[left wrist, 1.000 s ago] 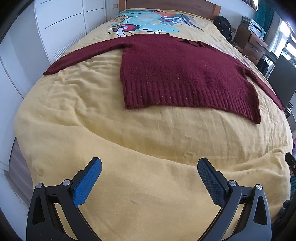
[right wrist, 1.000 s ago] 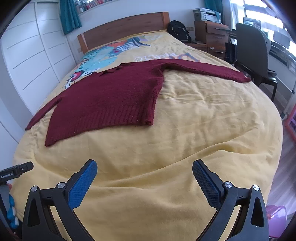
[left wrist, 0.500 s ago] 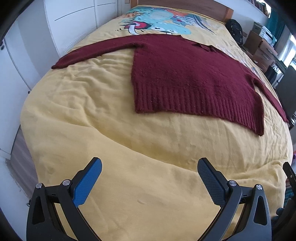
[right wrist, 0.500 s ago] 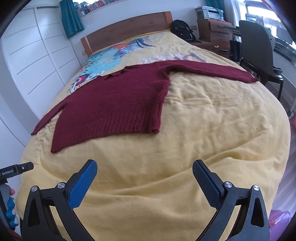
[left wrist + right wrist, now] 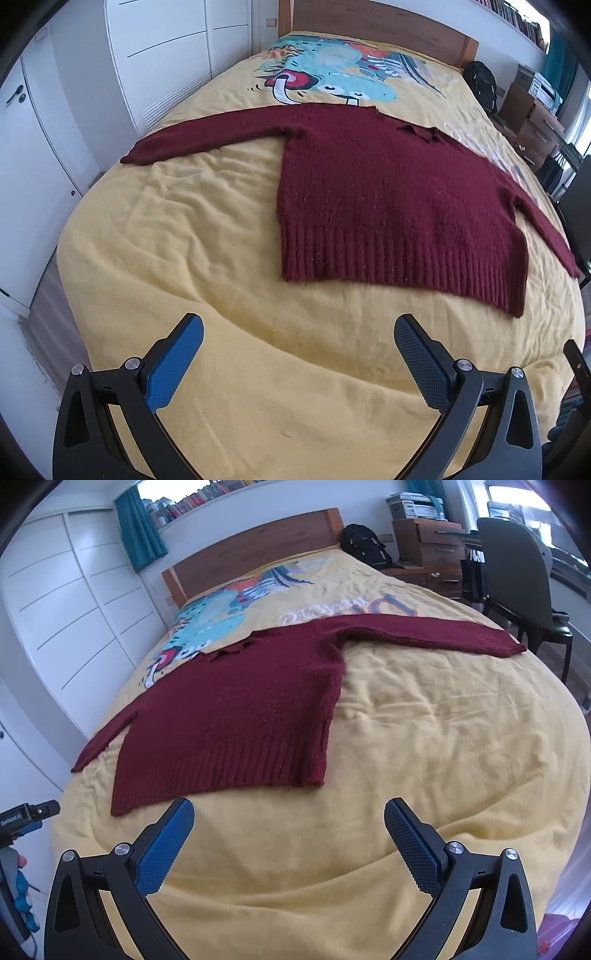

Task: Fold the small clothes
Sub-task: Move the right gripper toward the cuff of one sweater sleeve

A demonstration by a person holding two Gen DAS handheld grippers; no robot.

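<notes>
Evidently approach stage. Left wrist view: left gripper [image 5: 298, 341] spread wide, empty, above the bedspread [image 5: 166, 240]; sweater [image 5: 388, 206] flat ahead, unfolded.

Right wrist view: right gripper [image 5: 289, 822] likewise spread, near the hem [image 5: 221, 775]. Next, probably: pinch a sleeve.

The black left gripper with blue pads [image 5: 298, 360] fills the lower frame, jaws wide apart, empty; the matching right gripper [image 5: 289, 836] likewise.
</notes>
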